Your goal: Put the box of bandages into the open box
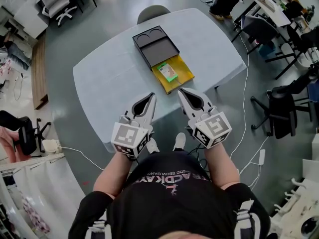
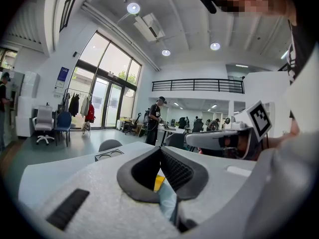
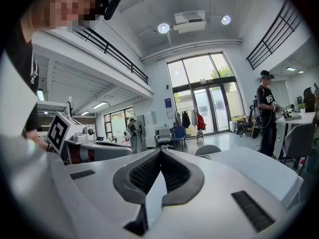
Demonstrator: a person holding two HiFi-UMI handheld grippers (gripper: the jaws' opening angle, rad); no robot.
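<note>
In the head view the open yellow box (image 1: pixel 183 76) lies on the pale blue table (image 1: pixel 114 68), and the green box of bandages (image 1: pixel 167 71) rests inside it. Its black lid (image 1: pixel 155 45) sits just behind, touching it. My left gripper (image 1: pixel 153 96) and right gripper (image 1: pixel 180 91) hover side by side at the table's near edge, both short of the yellow box. Each one is shut with nothing between its tips. A sliver of the yellow box (image 2: pixel 158 181) shows through the left gripper (image 2: pixel 160 149). The right gripper (image 3: pixel 160 152) points over the table toward the glass doors.
A grey chair (image 1: pixel 152 13) stands at the table's far side. Black office chairs (image 1: pixel 281 108) and a white cable (image 1: pixel 244 108) lie to the right. White chairs (image 1: pixel 57 4) stand at the back left. A person (image 3: pixel 266 111) stands beside the table's right end in the right gripper view.
</note>
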